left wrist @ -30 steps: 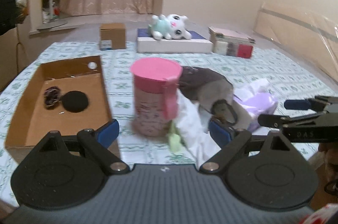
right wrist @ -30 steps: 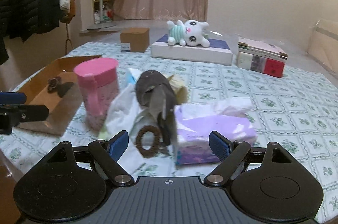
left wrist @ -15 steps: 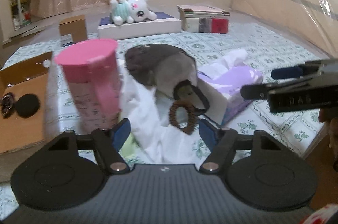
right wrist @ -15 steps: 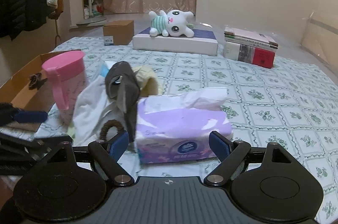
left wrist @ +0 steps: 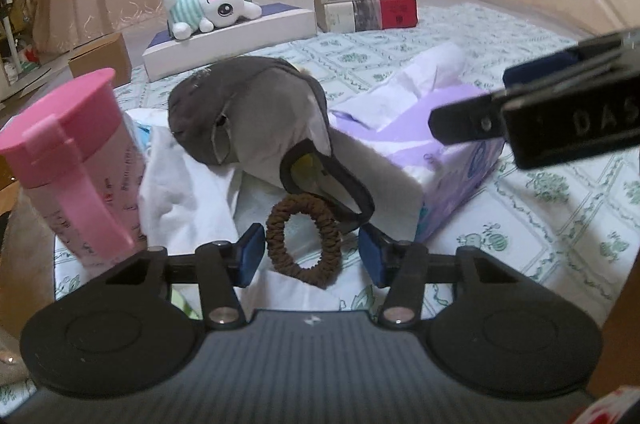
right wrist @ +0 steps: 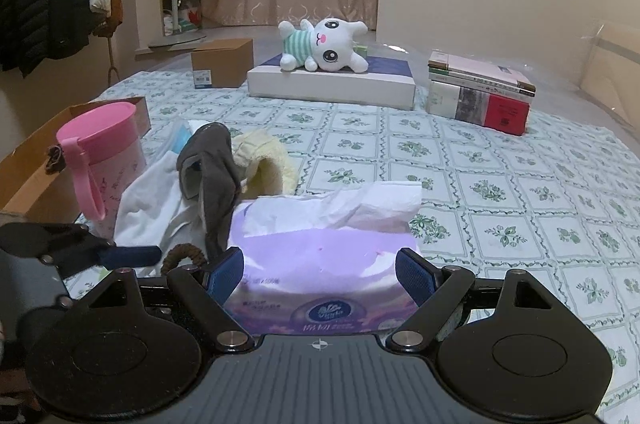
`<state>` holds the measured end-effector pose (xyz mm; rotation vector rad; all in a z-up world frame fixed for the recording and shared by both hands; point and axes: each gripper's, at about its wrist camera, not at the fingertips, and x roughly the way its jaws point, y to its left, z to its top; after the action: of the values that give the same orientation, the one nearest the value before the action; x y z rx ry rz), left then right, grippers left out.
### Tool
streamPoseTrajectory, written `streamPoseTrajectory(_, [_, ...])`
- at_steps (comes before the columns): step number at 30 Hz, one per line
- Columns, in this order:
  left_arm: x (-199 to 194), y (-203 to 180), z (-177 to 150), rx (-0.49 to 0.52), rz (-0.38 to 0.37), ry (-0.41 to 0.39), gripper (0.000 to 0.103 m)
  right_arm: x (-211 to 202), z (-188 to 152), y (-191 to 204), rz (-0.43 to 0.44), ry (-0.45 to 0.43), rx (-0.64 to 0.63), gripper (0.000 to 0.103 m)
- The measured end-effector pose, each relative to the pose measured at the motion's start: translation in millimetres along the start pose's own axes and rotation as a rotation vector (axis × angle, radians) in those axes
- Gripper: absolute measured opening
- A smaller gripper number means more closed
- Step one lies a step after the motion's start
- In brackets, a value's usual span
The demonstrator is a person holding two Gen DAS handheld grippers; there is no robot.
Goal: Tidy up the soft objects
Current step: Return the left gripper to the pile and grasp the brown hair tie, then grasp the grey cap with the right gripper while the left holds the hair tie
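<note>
A brown hair scrunchie (left wrist: 303, 238) lies on a white cloth (left wrist: 188, 192), between the open fingers of my left gripper (left wrist: 311, 253). A grey sleep mask (left wrist: 256, 128) lies just behind it, its strap touching the scrunchie. My right gripper (right wrist: 320, 276) is open, its fingers on either side of a purple tissue pack (right wrist: 324, 264), which also shows in the left wrist view (left wrist: 448, 148). In the right wrist view the scrunchie (right wrist: 182, 256) is half hidden, and a pale yellow soft item (right wrist: 266, 168) lies behind the grey mask (right wrist: 212, 164).
A pink lidded cup (left wrist: 76, 164) stands left of the cloth. An open cardboard box (right wrist: 32, 168) sits at the left edge. Farther back are a white plush toy (right wrist: 324, 44) on a flat box, a small carton (right wrist: 222, 63) and stacked books (right wrist: 480, 92).
My left gripper has swung right from the pink cup and moved in around the scrunchie, its fingers narrowing. My right gripper has moved right and forward onto the tissue pack.
</note>
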<state>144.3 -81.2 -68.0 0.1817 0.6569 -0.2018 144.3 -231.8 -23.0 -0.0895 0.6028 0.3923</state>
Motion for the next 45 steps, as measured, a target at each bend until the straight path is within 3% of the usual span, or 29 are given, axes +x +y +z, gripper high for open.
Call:
streamPoseTrajectory(5, [10,-3,-3,0.044,0.029,0.02,0.039,7,3,0,0.012,0.001,-0.012,0.083])
streamPoseTrajectory(11, [6,1,-3,0.04,0.021,0.009,0.017,11,5,4,0.024,-0.002,-0.021,0.083])
streamPoseTrajectory(15, [-3,9,2,-0.002,0.003,-0.008,0.015,10,8,9,0.037,-0.01,-0.034,0.083])
streamPoseTrajectory(20, [-22,31,6,-0.128,-0.034,-0.044,0.015,13,16,17,0.062,-0.023,-0.068,0.083])
streamPoseTrajectory(26, [-47,59,4,-0.229,-0.01,-0.08,0.015,25,31,33,0.115,-0.044,-0.135,0.083])
streamPoseTrajectory(30, [-62,72,-1,-0.249,0.016,-0.089,0.015,42,40,48,0.152,-0.034,-0.186,0.07])
streamPoseTrajectory(37, [-73,88,-11,-0.264,0.048,-0.082,0.015,79,51,76,0.16,-0.003,-0.288,0.054])
streamPoseTrajectory(42, [-72,91,-14,-0.27,0.042,-0.076,0.015,92,51,91,0.115,0.004,-0.366,0.031])
streamPoseTrajectory(44, [-73,92,-15,-0.269,0.039,-0.076,0.015,90,51,90,0.104,-0.005,-0.352,0.01])
streamPoseTrajectory(45, [-73,91,-16,-0.269,0.038,-0.075,0.015,88,52,89,0.101,-0.01,-0.341,0.009])
